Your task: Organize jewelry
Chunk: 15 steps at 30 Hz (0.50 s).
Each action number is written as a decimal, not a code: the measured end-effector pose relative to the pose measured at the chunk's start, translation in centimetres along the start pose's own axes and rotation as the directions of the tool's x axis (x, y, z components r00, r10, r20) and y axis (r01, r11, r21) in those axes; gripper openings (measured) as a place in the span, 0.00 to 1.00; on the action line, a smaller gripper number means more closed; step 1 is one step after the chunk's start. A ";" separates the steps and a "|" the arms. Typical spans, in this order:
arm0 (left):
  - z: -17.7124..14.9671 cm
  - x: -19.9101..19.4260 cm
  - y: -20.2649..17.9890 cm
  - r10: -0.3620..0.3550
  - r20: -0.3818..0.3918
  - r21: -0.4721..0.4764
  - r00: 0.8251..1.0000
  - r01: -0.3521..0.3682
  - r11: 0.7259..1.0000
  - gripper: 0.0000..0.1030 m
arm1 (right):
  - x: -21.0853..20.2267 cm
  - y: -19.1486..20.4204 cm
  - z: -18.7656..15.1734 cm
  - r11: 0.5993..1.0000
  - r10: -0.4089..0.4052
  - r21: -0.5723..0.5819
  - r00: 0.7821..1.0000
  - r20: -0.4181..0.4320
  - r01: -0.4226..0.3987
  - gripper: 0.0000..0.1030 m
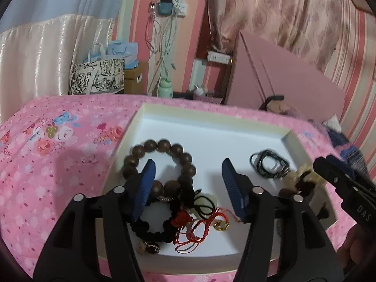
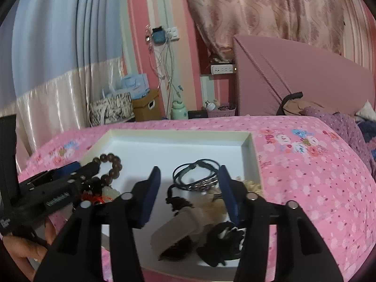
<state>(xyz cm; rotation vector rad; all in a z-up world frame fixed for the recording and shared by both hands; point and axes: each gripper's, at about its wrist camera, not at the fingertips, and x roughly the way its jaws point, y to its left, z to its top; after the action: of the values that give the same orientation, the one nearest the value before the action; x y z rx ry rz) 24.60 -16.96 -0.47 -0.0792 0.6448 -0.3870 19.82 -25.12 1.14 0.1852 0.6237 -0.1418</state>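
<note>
Hovering over a shallow white cardboard tray on a pink floral bedspread, two grippers hang open and empty.

Left gripper, jaws apart, straddles a stiff brown wooden bead bracelet at centre frame; tangled red cord below looks limp, likely to snag; right gripper spans thin black cord bracelets; beads offer the firmer hold.
</note>
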 end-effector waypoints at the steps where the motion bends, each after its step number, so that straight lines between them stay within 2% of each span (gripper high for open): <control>1: 0.3 -0.4 0.3 -0.015 0.006 -0.016 1.000 0.015 1.000 0.63 | -0.4 -0.7 0.3 1.000 0.001 0.020 1.000 0.011 -0.002 0.51; 2: 0.5 -0.5 0.4 -0.027 0.006 -0.028 1.000 0.027 0.999 0.67 | -0.7 -1.2 0.5 0.999 0.009 0.036 1.000 0.018 -0.010 0.52; 4: 1.0 -0.9 1.0 -0.039 -0.001 -0.055 0.999 0.039 0.998 0.67 | -1.1 -2.1 0.9 0.997 0.041 0.062 0.999 0.015 -0.042 0.53; 8: 2.2 -2.8 1.4 -0.001 0.036 -0.063 0.999 0.003 0.998 0.67 | -2.4 -3.3 1.8 0.995 0.048 0.088 0.998 0.049 -0.052 0.53; 10: 3.0 -4.7 1.1 0.019 0.070 -0.053 0.997 -0.016 0.998 0.67 | -3.2 -3.9 2.4 0.993 0.052 0.107 0.996 0.071 -0.059 0.54; 13: 2.9 -7.2 1.0 0.036 0.080 -0.031 0.996 -0.034 0.999 0.68 | -3.9 -4.8 2.6 0.991 0.049 0.117 0.995 0.086 -0.058 0.55; 15: 2.5 -9.1 0.8 0.063 0.081 0.022 0.995 -0.065 0.998 0.68 | -4.1 -5.1 2.5 0.990 0.044 0.129 0.995 0.085 -0.055 0.55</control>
<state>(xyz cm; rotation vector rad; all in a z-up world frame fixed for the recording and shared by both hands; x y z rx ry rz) 19.73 -12.94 6.52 -0.0506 0.5613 -0.3285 17.02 -30.35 4.91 0.3208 0.5279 -0.1418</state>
